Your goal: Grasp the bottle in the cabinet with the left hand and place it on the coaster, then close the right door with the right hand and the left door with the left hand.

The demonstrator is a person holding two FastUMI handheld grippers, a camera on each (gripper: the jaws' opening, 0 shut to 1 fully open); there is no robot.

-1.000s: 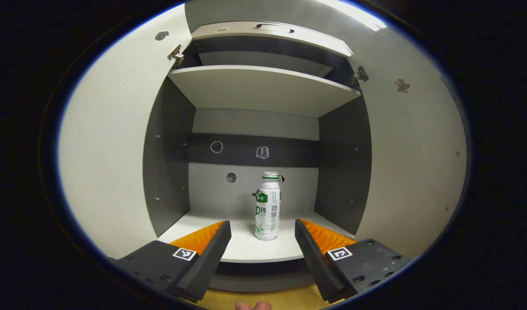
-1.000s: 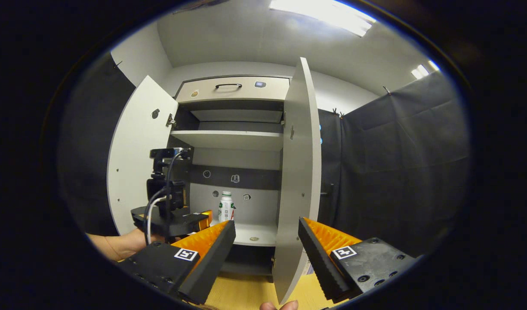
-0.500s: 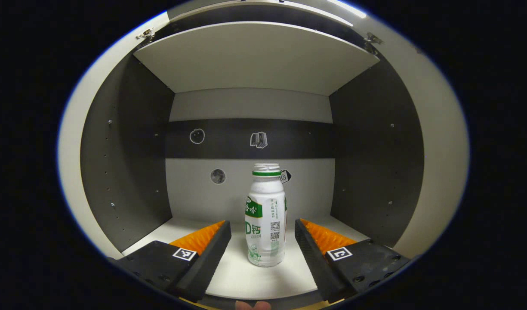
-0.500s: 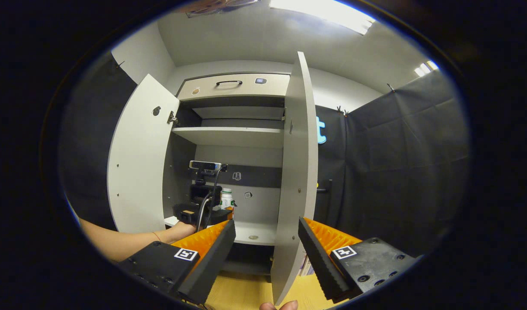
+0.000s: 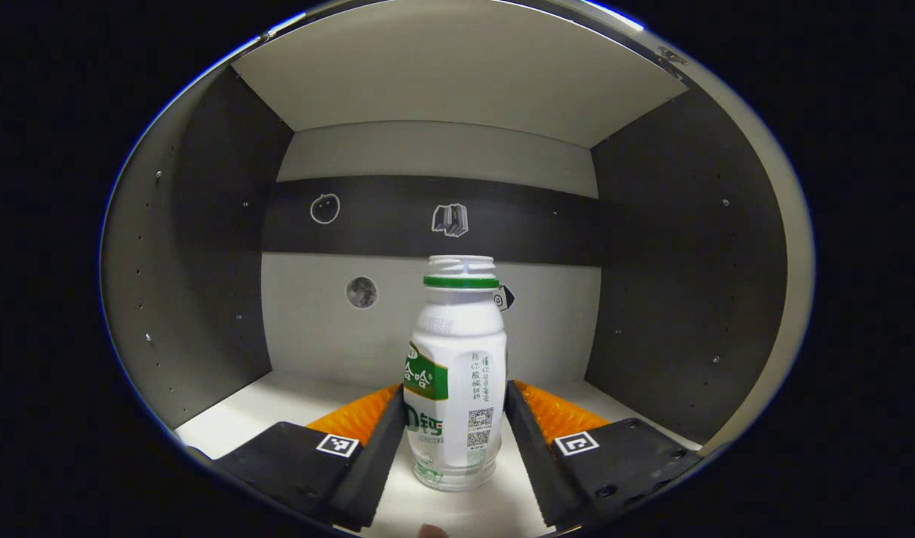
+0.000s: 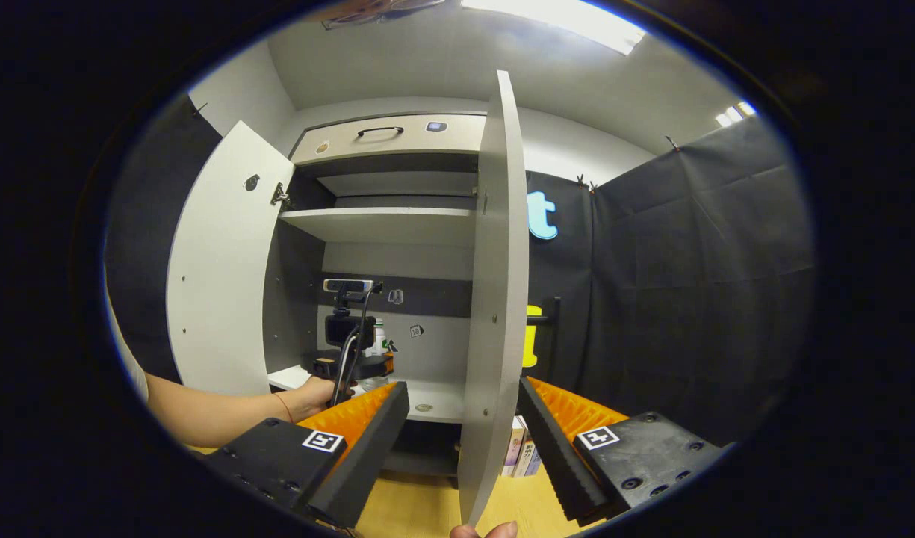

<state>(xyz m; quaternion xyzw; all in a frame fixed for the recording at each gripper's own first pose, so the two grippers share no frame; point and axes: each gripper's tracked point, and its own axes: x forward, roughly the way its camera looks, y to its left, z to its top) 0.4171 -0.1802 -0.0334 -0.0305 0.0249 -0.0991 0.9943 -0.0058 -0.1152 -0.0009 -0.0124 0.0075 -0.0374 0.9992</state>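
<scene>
In the left gripper view, the left gripper [image 5: 453, 448] sits nearest, low on the white cabinet shelf [image 5: 225, 418]. Its two fingers stand on either side of a white plastic bottle [image 5: 457, 385] with a green neck ring and a green-and-white label. The fingers are narrowed to about the bottle's width and lie right against its lower sides, but whether they press on it cannot be told. The bottle stands upright on the shelf, in the middle of the cabinet's lower compartment. Beyond it is the pale back wall crossed by a dark band [image 5: 427, 220] with small stickers. Dark side walls rise to the left and right, and an upper shelf [image 5: 457, 82] spans overhead.

In the right gripper view, the right gripper [image 6: 461, 456] is nearest, its fingers spread wide apart and holding nothing. Between them, a little farther off, stands the thin edge of the open right cabinet door [image 6: 491, 299]. To the left, a person's forearm [image 6: 218, 411] reaches into the cabinet, holding the left gripper on the lower shelf. The bottle there is mostly hidden behind that gripper. The left door [image 6: 218, 269] hangs open at far left. A drawer with a handle [image 6: 386, 138] tops the cabinet. A few books [image 6: 520, 452] stand on the wooden floor by the right door's foot.
</scene>
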